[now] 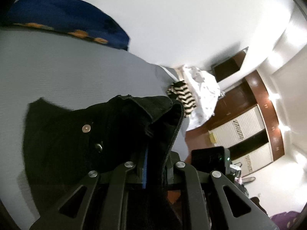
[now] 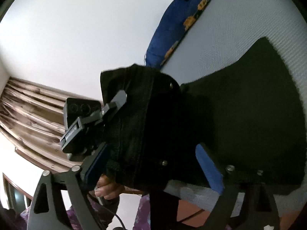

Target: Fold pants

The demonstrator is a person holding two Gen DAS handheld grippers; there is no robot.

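We see black pants (image 1: 80, 134) lifted at the waistband above a grey bed (image 1: 67, 67), the rest of the dark fabric draped down onto the sheet. Our left gripper (image 1: 151, 164) has its fingers pressed together on the waistband, a strip of blue pad showing between them. In the right wrist view, our right gripper (image 2: 153, 164) stands spread, blue pads (image 2: 209, 170) well apart on either side of the bunched waistband, and the left gripper (image 2: 113, 105) pinches the upper edge of the cloth. A blue pillow (image 1: 63, 17) with orange flowers lies at the bed's far side; a striped garment (image 1: 182, 95) rests near a white bundle (image 1: 203, 88).
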